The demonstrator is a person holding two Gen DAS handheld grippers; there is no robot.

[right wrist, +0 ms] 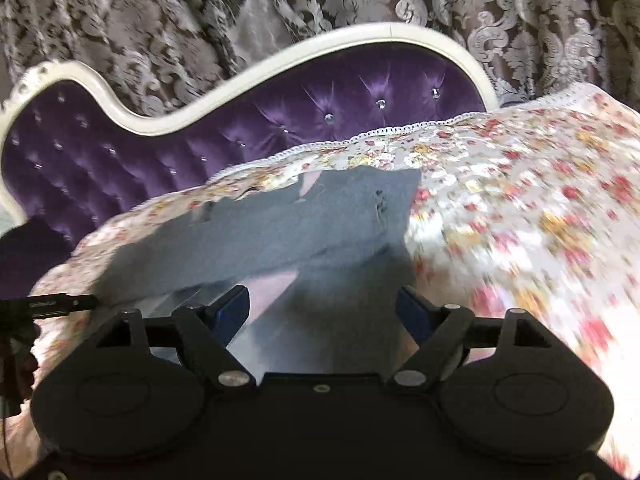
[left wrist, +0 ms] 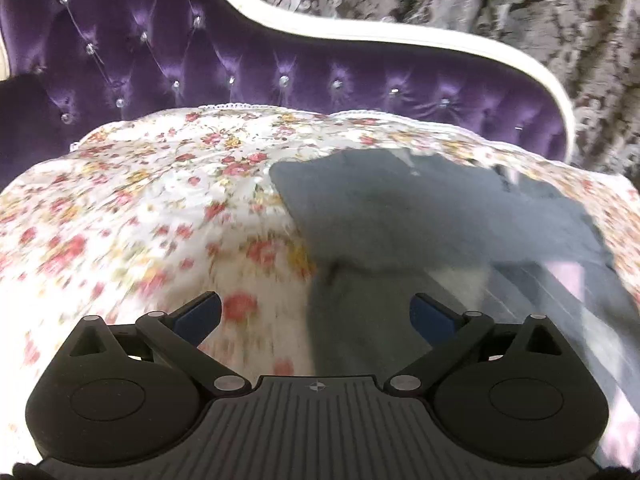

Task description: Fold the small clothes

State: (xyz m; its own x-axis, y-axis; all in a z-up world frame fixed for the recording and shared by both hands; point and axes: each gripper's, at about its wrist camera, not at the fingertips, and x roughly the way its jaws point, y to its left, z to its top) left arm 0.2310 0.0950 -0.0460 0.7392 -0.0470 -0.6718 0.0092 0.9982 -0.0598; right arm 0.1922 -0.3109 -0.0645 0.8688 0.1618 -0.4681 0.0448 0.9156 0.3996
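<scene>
A small grey garment (left wrist: pixel 420 216) lies spread on a floral cloth (left wrist: pixel 140 208), with a pale pink lining showing at its near right part. My left gripper (left wrist: pixel 316 312) is open, its blue pads wide apart, hovering over the garment's near left edge. In the right wrist view the same grey garment (right wrist: pixel 304 220) lies ahead, pink lining showing near the pads. My right gripper (right wrist: pixel 322 310) is open and empty over the garment's near edge. Both views are blurred.
The floral cloth (right wrist: pixel 520 208) covers a seat with a tufted purple backrest (left wrist: pixel 200 60) in a curved white frame (right wrist: pixel 280 64). Patterned grey curtains (right wrist: pixel 200 8) hang behind. A dark strap-like object (right wrist: pixel 52 304) shows at the left edge of the right wrist view.
</scene>
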